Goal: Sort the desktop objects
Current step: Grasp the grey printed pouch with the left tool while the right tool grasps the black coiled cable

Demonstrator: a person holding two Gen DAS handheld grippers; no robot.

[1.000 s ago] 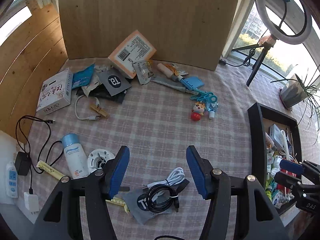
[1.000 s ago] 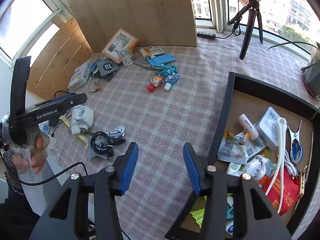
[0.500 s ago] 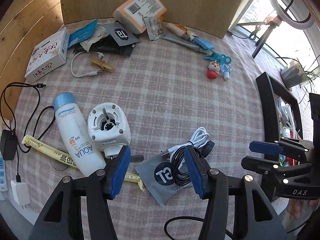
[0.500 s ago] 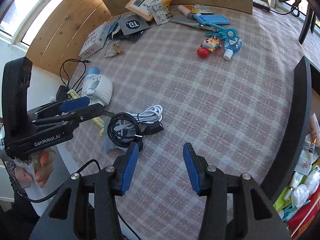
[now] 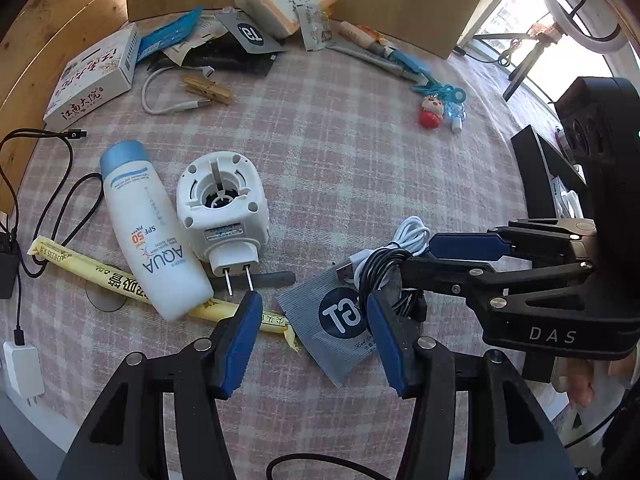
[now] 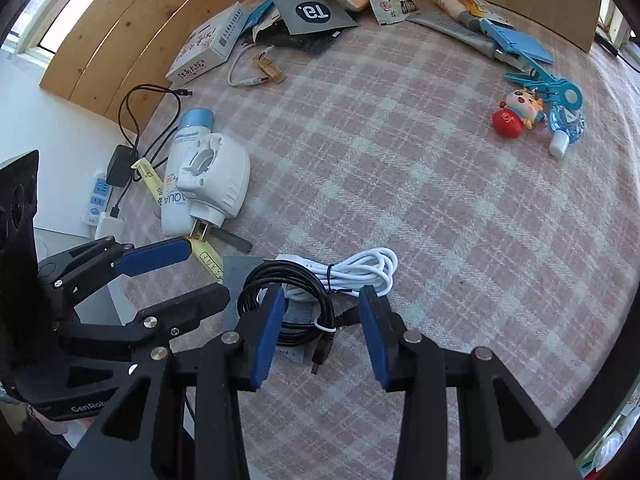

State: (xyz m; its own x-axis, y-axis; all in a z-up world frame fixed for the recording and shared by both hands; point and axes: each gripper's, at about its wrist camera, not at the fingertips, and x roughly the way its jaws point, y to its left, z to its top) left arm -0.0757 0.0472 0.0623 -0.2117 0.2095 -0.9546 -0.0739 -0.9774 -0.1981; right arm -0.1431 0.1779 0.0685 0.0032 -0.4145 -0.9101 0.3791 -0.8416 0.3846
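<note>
Our fingers on the right gripper [image 6: 320,330] are closing, with the black cable [image 6: 288,300] coil low in the frame between them. The blue pads do not press on it yet, so it is not held. Our left gripper [image 5: 312,336] has its fingers about half open and holds nothing. The grey packet [image 5: 332,320] lies between them, flat on the surface [image 5: 360,168]. The black cable sits on that packet, and the white cable [image 6: 360,270] touches the black one.

What could go wrong? We think the fingers may catch just one or two loops. Then the coil could slip loose and hang down. The white cable lies so close that it may come up too, or get dragged. The packet under the coil is thin and slick, so it may slide or lift with the cable. Our two grippers are very close, so they could bump.

The black cable is thin, round and bendy, wound in a ring, and one plug end sticks out. The white cable is smooth and tied in the middle with a small tie. The packet is flat and ribbed, with a dark round mark. The surface has a soft pink check cloth. Nearby lie a smooth white bottle [image 5: 152,232] and a hard white plug [image 5: 224,208].
</note>
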